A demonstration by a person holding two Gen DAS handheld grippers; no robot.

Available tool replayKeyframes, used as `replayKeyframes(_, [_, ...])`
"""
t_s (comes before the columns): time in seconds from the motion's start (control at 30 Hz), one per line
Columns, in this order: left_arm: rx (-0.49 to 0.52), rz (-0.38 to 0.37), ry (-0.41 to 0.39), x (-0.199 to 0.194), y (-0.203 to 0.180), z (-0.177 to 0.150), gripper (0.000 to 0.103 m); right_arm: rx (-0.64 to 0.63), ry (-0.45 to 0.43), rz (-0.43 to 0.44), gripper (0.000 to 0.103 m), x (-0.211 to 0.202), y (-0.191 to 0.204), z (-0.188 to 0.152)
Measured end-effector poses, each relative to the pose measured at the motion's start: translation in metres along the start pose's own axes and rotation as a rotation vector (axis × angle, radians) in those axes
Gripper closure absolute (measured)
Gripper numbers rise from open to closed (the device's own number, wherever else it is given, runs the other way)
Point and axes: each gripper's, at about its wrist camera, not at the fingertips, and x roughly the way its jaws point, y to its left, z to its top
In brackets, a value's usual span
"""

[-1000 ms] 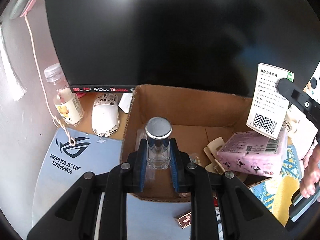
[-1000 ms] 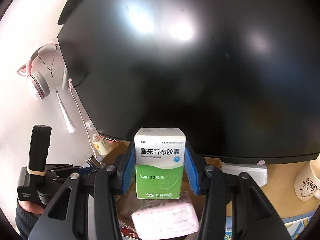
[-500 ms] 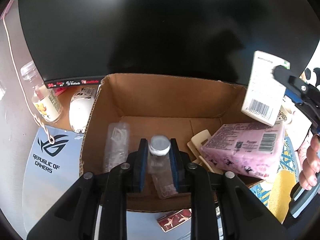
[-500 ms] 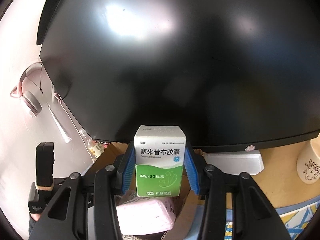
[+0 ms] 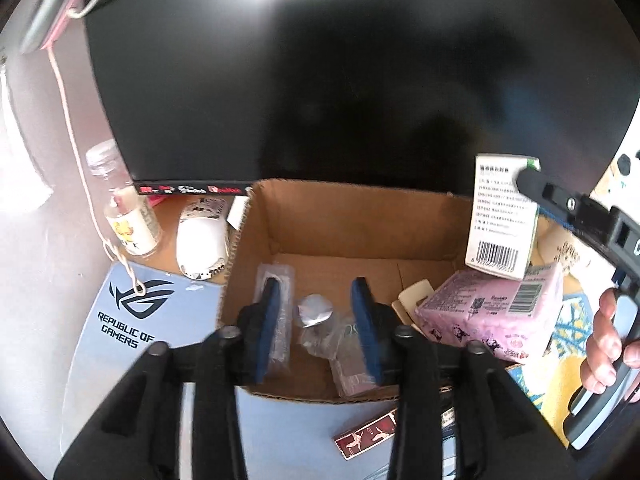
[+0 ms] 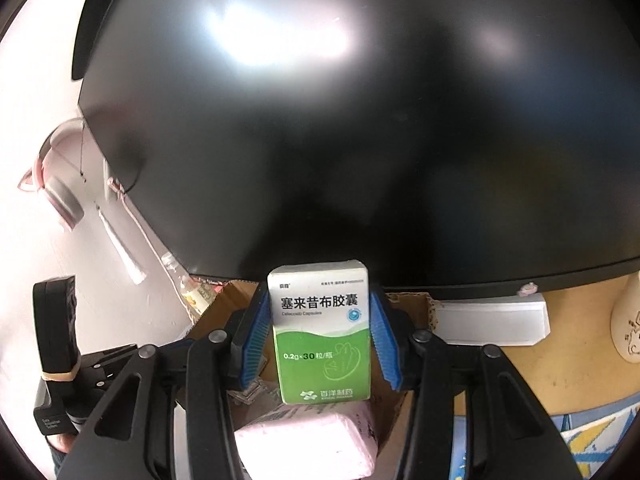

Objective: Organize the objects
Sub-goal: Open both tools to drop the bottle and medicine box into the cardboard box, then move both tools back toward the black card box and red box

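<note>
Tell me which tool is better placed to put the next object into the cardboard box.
Right. The right tool holds the medicine box above the cardboard box; the left tool is opening, pads off the small bottle.

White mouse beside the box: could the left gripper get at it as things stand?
Probably yes. The left gripper, its jaws opening off the small glass bottle in the cardboard box, holds nothing. The white mouse lies uncovered just outside the box's left wall; only that wall stands between.
</note>
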Motion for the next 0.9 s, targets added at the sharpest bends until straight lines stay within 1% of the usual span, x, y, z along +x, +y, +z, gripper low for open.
replayKeyframes(0.07, [-0.02, 0.011, -0.024, -0.006, 0.005, 0.001, 0.036, 0.0, 0.006, -0.018, 0.051, -0.003, 0.0, 0.0])
replayKeyframes(0.13, [-0.022, 0.04, -0.05, -0.012, 0.007, 0.002, 0.029, -0.014, 0.009, -0.012, 0.051, -0.007, 0.002, 0.0])
replayKeyframes(0.2, [-0.017, 0.07, -0.065, -0.018, 0.008, 0.002, 0.027, -0.022, 0.006, 0.0, 0.049, -0.011, 0.006, 0.002])
replayKeyframes(0.23, [-0.02, 0.075, -0.069, -0.02, 0.008, 0.006, 0.023, -0.025, 0.003, 0.011, 0.042, -0.013, 0.008, 0.002])
replayKeyframes(0.27, [-0.032, 0.081, -0.079, -0.024, 0.011, 0.007, 0.015, -0.031, 0.0, 0.027, 0.039, -0.015, 0.011, 0.002])
replayKeyframes(0.3, [-0.047, 0.082, -0.09, -0.028, 0.014, 0.007, 0.011, -0.038, -0.001, 0.039, 0.034, -0.015, 0.014, 0.002])
replayKeyframes(0.37, [-0.064, 0.08, -0.107, -0.039, 0.015, 0.005, 0.009, -0.064, -0.006, 0.035, 0.031, -0.019, 0.021, 0.001])
replayKeyframes(0.43, [-0.07, 0.091, -0.106, -0.041, 0.019, 0.007, 0.008, -0.088, -0.005, 0.015, 0.021, -0.021, 0.028, 0.0])
replayKeyframes(0.47, [-0.075, 0.097, -0.111, -0.044, 0.021, 0.007, 0.006, -0.095, -0.012, 0.005, 0.019, -0.024, 0.03, 0.0])
replayKeyframes(0.53, [-0.086, 0.106, -0.119, -0.05, 0.023, 0.006, 0.001, -0.106, -0.019, -0.002, 0.009, -0.031, 0.032, 0.001])
replayKeyframes(0.57, [-0.095, 0.11, -0.126, -0.053, 0.025, 0.005, 0.001, -0.112, -0.021, -0.008, 0.006, -0.034, 0.033, 0.002])
replayKeyframes(0.6, [-0.098, 0.113, -0.135, -0.057, 0.027, 0.005, 0.001, -0.118, -0.025, -0.019, 0.0, -0.038, 0.034, 0.002])
replayKeyframes(0.7, [-0.096, 0.12, -0.151, -0.067, 0.029, 0.005, 0.001, -0.134, -0.031, -0.055, 0.0, -0.046, 0.039, 0.003])
replayKeyframes(0.8, [-0.101, 0.13, -0.167, -0.077, 0.03, 0.003, 0.0, -0.145, -0.004, -0.087, 0.0, -0.049, 0.041, 0.001])
replayKeyframes(0.9, [-0.099, 0.152, -0.179, -0.087, 0.028, 0.001, 0.0, -0.154, 0.002, -0.115, 0.0, -0.057, 0.037, -0.002])
